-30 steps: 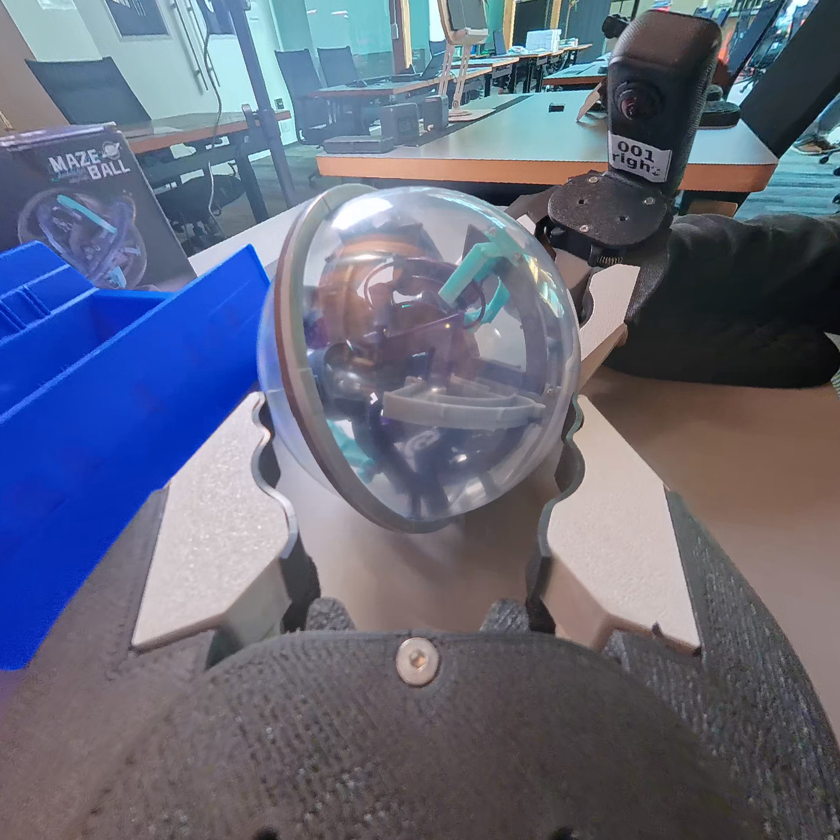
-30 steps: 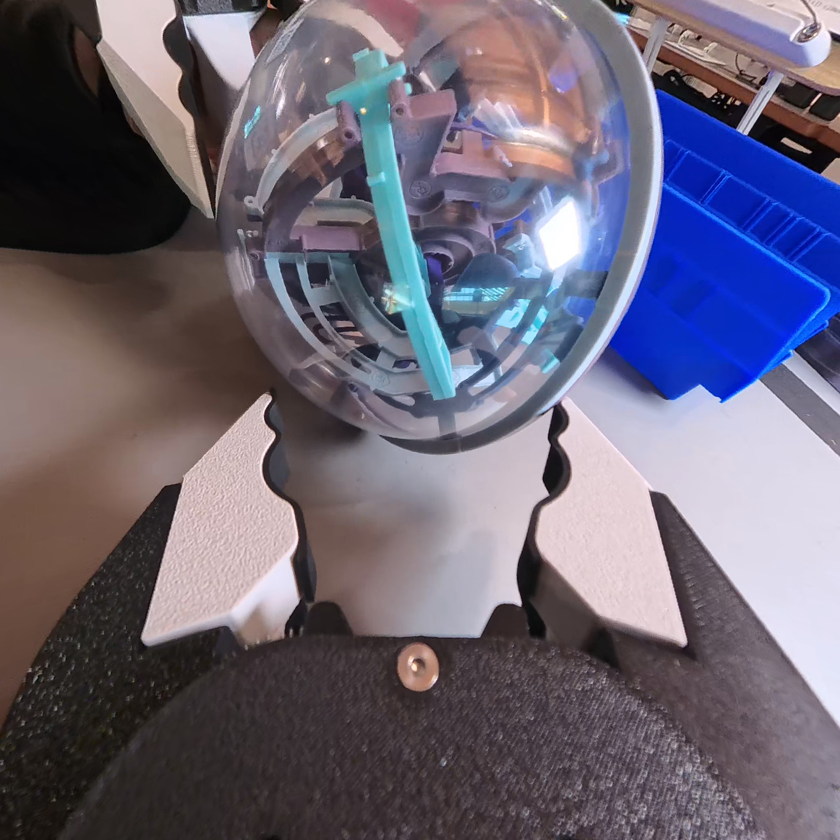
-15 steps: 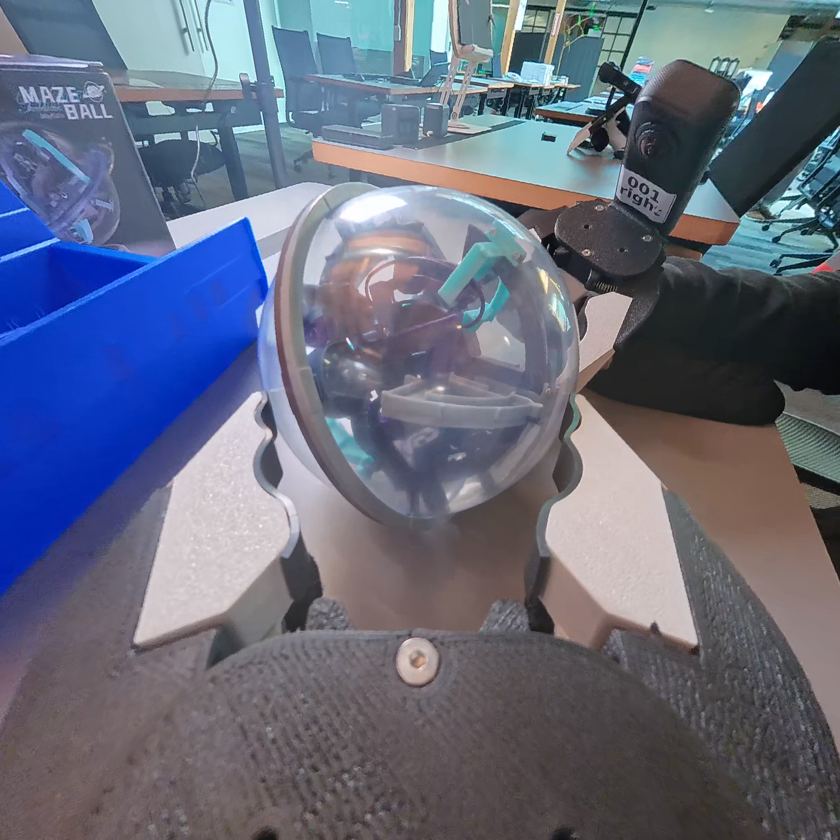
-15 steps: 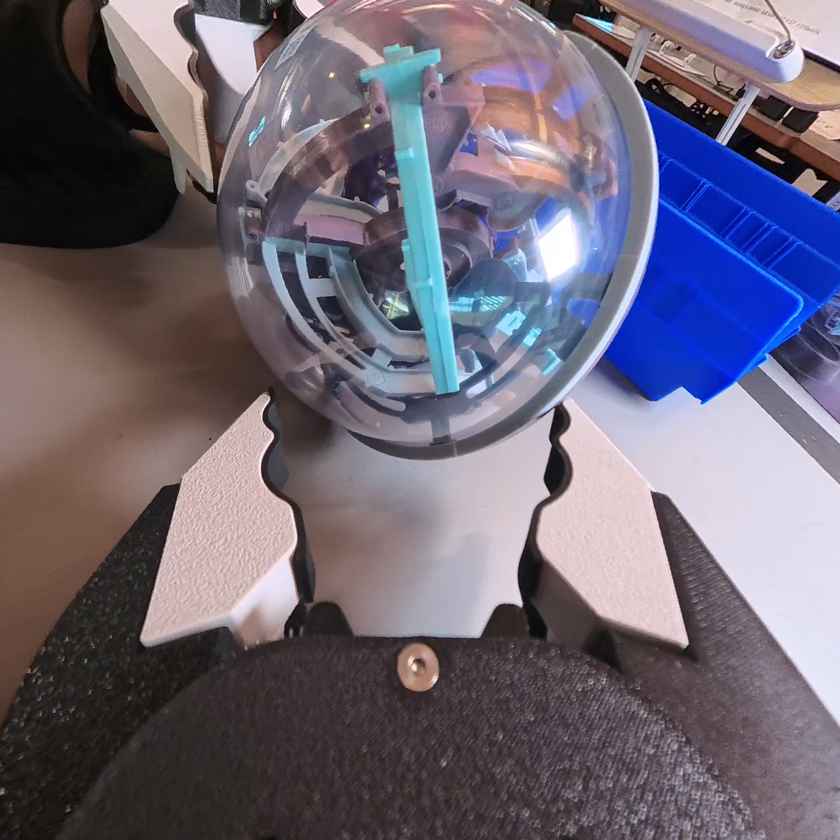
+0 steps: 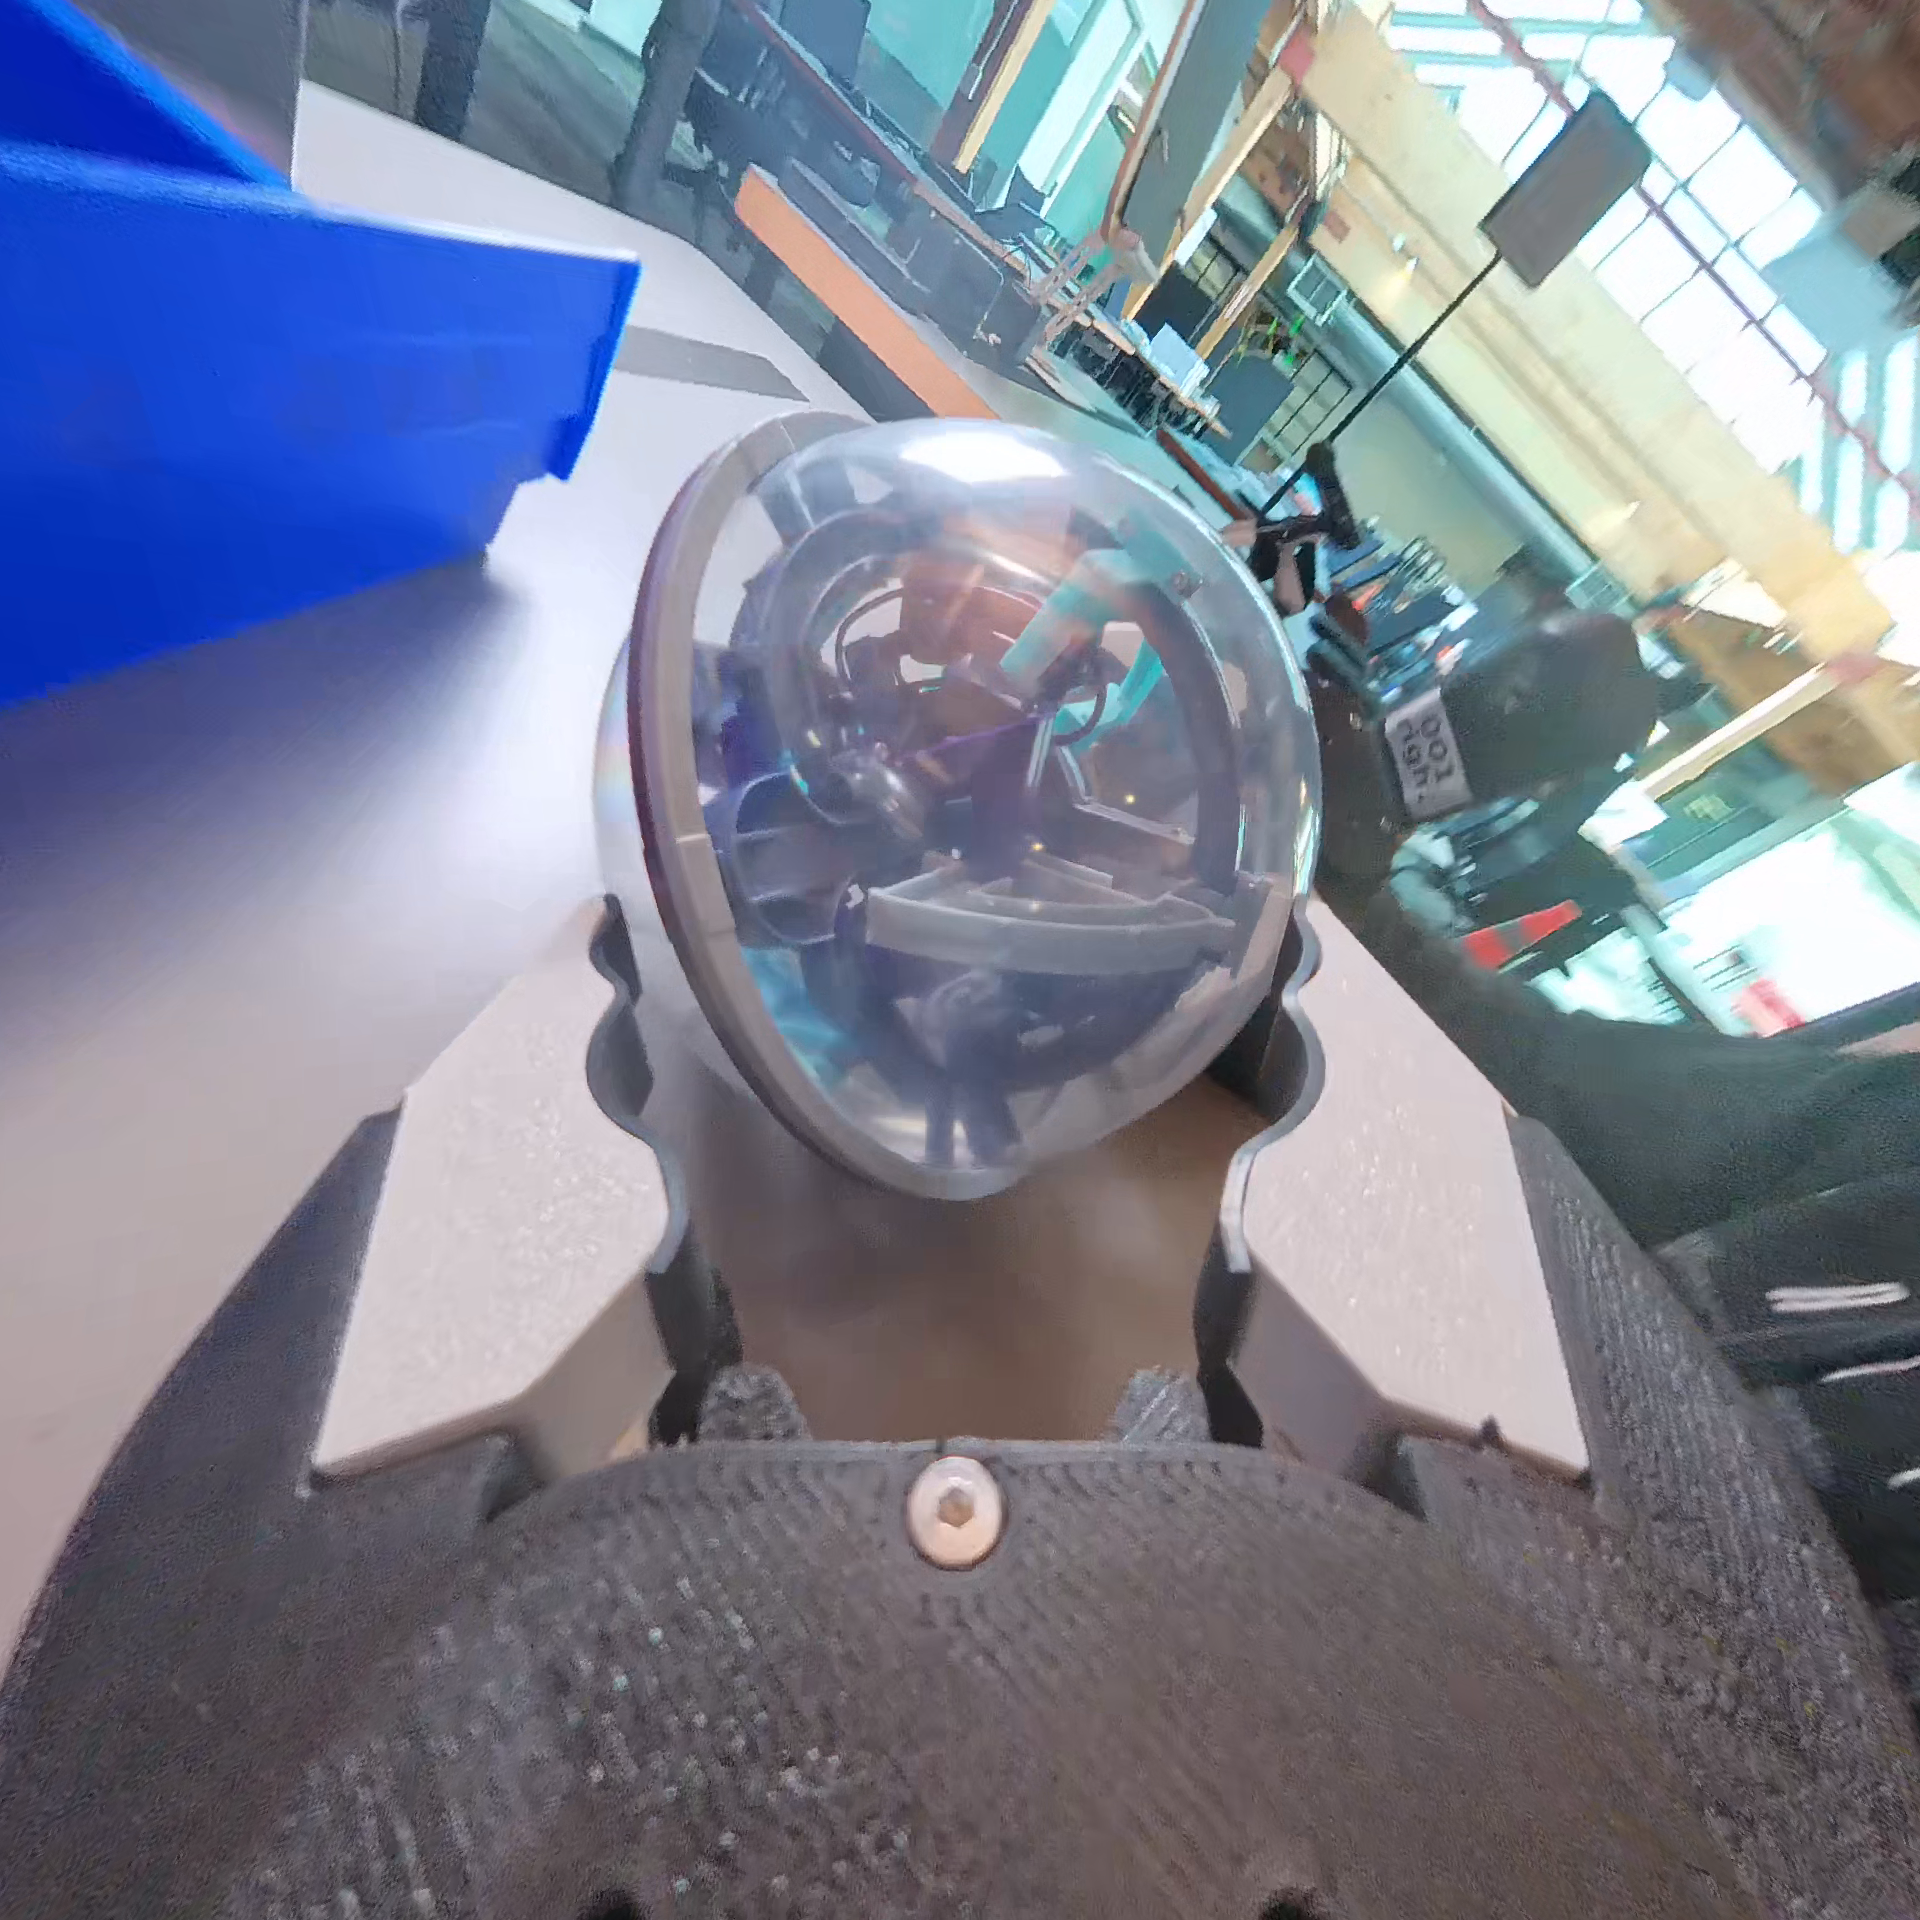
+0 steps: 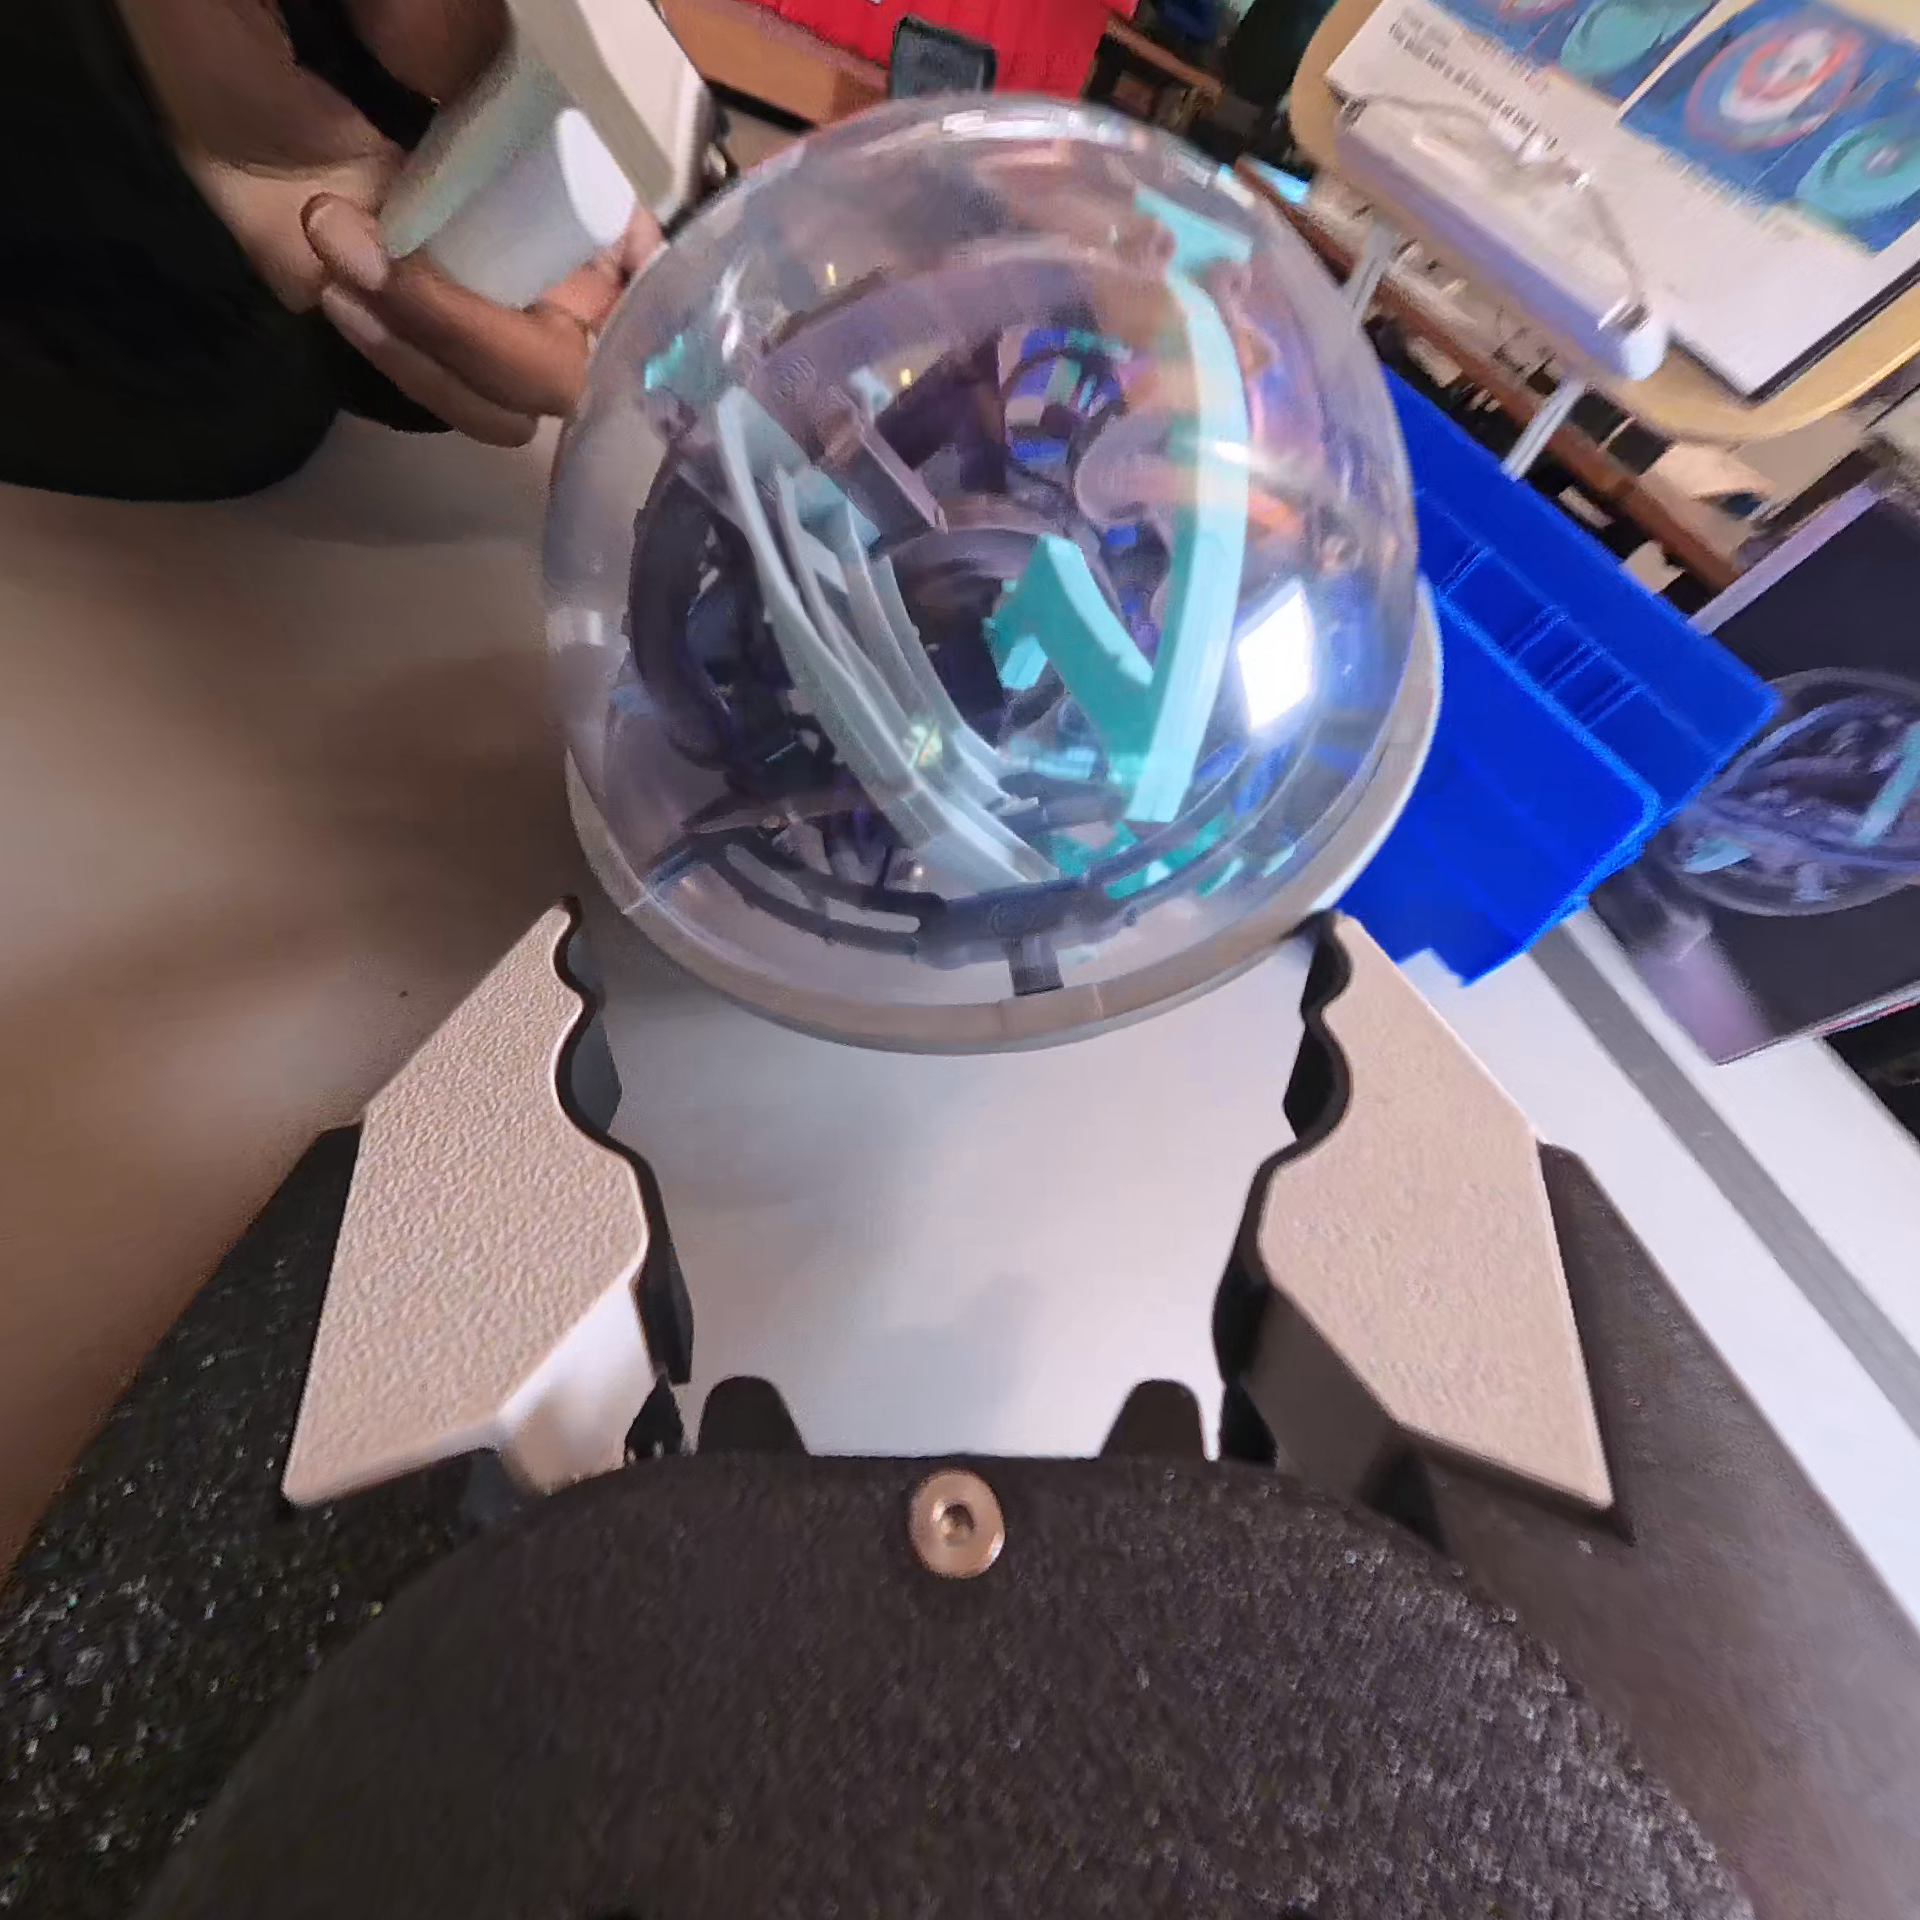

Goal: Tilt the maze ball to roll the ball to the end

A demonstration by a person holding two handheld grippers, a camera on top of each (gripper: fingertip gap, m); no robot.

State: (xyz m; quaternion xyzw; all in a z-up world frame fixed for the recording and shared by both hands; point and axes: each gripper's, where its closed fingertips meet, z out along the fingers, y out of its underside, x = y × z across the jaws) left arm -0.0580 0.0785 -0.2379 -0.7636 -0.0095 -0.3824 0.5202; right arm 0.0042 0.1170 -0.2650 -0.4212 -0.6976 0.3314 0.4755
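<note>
Since a second ago the maze ball (image 5: pixel 956 800) has rolled over, its grey seam now low toward the right gripper (image 6: pixel 951 935). Left gripper (image 5: pixel 951 997) pinches it just off the table (image 5: pixel 260 935) beside the bin (image 5: pixel 260 416); right fingers (image 6: pixel 1382 1174) look spread, barely touching. Best tilt slowly, left pinch firm, watching the tracks.

Left hand-held gripper (image 5: pixel 951 935) clamps wide at its fingertips; right hand-held gripper (image 6: pixel 951 925) likewise spread.
</note>
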